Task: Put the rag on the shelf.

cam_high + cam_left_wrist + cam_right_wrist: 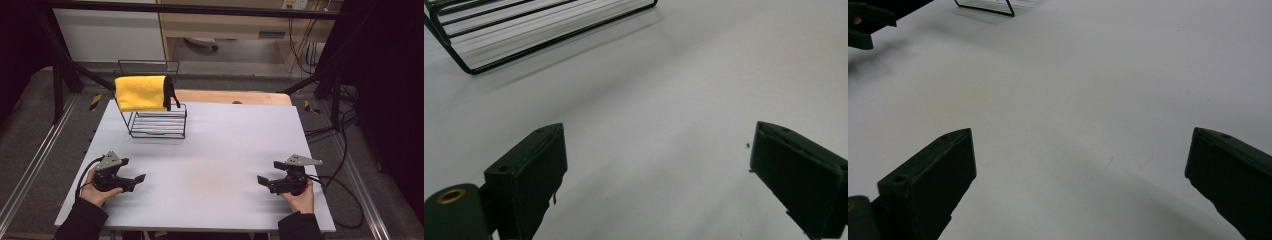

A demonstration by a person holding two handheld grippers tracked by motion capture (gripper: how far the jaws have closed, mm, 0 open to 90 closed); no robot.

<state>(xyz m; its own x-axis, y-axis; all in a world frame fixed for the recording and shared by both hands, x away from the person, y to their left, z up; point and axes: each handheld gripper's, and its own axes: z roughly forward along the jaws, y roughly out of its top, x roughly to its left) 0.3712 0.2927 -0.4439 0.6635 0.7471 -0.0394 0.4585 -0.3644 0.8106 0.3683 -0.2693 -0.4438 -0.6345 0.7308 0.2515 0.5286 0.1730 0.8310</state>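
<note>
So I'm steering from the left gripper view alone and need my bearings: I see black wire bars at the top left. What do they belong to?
Observer: A black wire rack at the table's far left.
Operator: Anything on it?
Observer: A yellow towel draped over its top rail.
Operator: Where's the other gripper?
Observer: The right gripper sits low over the near right of the table, jaws apart, nothing between them.

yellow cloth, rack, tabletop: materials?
Yellow cloth: looks like soft microfibre or terry, matte and fuzzy, draping over the rack's top rail. Rack: thin black wire, probably coated metal, with straight welded-looking bars. Table: smooth, matte, pale grey-white board, likely laminate or plastic; can't tell which.
</note>
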